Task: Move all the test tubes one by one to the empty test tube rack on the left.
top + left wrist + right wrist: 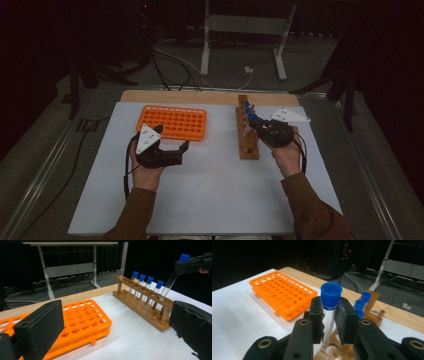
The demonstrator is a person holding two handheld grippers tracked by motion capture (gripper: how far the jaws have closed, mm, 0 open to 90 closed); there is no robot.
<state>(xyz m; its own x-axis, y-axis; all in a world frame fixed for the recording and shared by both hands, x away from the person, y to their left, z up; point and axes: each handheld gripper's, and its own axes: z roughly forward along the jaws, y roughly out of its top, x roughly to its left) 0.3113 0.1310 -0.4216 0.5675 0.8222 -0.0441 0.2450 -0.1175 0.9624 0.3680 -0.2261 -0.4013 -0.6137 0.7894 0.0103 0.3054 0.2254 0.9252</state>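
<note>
— Test tube (329, 315) with the blue cap: where is it relative to the wooden rack (247, 137)?

— Start left of the rack. The orange tray (172, 122) lies flat on the white table (210, 195), well apart from the rack's left side. Nearer the person than the tray, and also left of the rack, the left gripper (172, 150) hangs above the table with its jaws spread wide and nothing between them.

— And at the rack itself?

— Four capped tubes (143, 291) stand in a row in its holes. Just beside them, at the rack's near end, the test tube leans, its lower end in or just above an end hole; I cannot tell which.

— Who holds it?

— The right gripper (329, 322), over the rack's right side. Its jaws are clamped on the glass just under the blue cap (331, 295), with the right hand (286, 155) behind it.
</note>
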